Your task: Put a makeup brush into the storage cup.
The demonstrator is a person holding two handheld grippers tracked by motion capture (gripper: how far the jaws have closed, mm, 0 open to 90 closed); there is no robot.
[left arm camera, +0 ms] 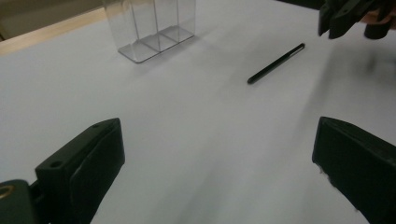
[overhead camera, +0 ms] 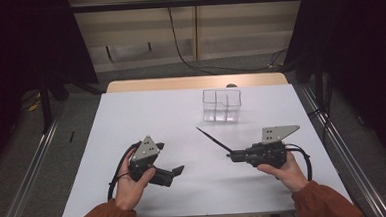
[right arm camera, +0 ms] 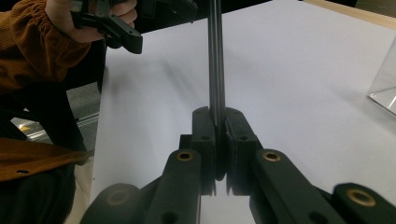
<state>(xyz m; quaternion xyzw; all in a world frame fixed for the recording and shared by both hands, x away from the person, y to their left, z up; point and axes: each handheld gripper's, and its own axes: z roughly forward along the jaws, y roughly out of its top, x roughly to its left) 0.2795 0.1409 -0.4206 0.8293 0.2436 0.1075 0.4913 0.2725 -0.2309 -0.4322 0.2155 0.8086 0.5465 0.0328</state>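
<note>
Left gripper (overhead camera: 176,170) held low in the left hand (overhead camera: 130,184), fingers (left arm camera: 81,170) spread wide apart. Right gripper (overhead camera: 230,156) level, fingers (right arm camera: 205,135) clamped together, right hand (overhead camera: 284,171) behind.

Pen (overhead camera: 213,140) on table (overhead camera: 146,111), before the compartment box (overhead camera: 222,106), between both hand-held grippers.

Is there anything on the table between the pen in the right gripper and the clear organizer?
Nothing visible: the white table is bare between the black pen, clamped in the right gripper, and the clear organizer.
</note>
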